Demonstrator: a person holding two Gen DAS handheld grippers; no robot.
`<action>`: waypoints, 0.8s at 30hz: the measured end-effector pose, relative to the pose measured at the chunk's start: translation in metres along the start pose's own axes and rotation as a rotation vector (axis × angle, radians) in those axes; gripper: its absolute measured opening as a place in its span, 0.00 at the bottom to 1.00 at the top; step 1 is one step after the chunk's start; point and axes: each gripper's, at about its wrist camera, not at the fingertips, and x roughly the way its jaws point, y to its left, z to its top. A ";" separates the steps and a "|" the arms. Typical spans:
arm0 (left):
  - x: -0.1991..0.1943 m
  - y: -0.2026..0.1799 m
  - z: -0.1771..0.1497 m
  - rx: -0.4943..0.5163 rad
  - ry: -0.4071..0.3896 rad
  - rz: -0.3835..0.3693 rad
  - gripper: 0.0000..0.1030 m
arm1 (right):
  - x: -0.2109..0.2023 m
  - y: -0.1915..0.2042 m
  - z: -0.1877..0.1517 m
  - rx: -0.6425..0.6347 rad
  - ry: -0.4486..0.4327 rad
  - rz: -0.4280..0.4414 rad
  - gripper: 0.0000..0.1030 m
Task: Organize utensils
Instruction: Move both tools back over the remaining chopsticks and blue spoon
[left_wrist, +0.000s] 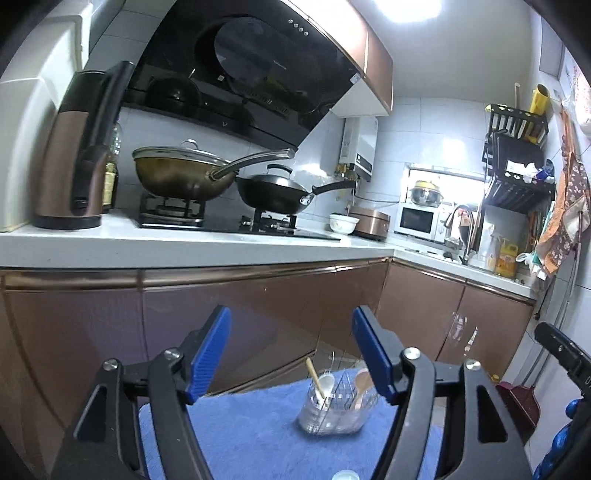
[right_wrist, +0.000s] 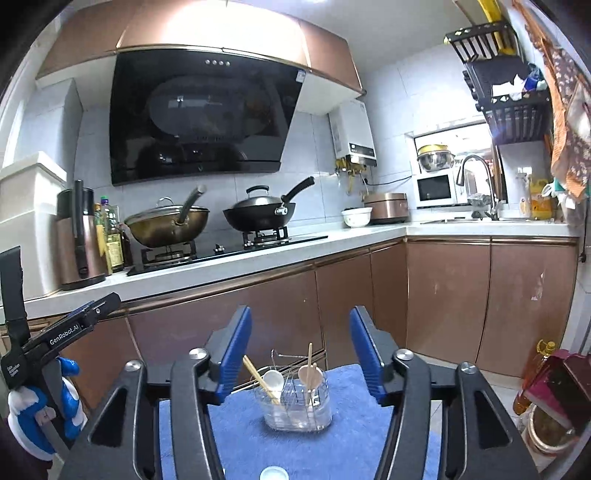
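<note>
Right under our noses sat a small white round cap, just peeking up at the bottom edge between the two finger bases. Our right gripper had its blue-padded fingers spread wide with nothing between them, and the left gripper was the same story, pads well apart and empty. Both hung above the blue fuzzy towel, held back from the work, which read to us as hands freed up and waiting.

Beyond the fingertips, framed between the pads in the right view, stood the clear plastic utensil caddy with wire dividers. It stood upright on the towel. Inside the caddy a white ceramic soup spoon leaned bowl-up beside a pair of bamboo chopsticks, toward the left finger's side. A pale wooden spoon stood in a compartment nearer the right finger, with a thin wooden stick rising beside it. Handles were down and heads up, we judged, so each piece stayed put in its own slot.

No loose utensil showed on the towel, so we reckoned the sorting looked close to finished.
</note>
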 end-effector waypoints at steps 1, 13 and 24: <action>-0.006 0.001 -0.001 0.002 0.008 0.002 0.65 | -0.005 0.001 0.000 -0.004 0.000 -0.002 0.54; -0.051 0.007 -0.023 0.031 0.138 0.021 0.65 | -0.063 0.003 -0.010 -0.005 0.036 0.010 0.54; -0.043 0.017 -0.056 0.019 0.286 0.016 0.65 | -0.064 -0.019 -0.042 0.063 0.145 0.019 0.54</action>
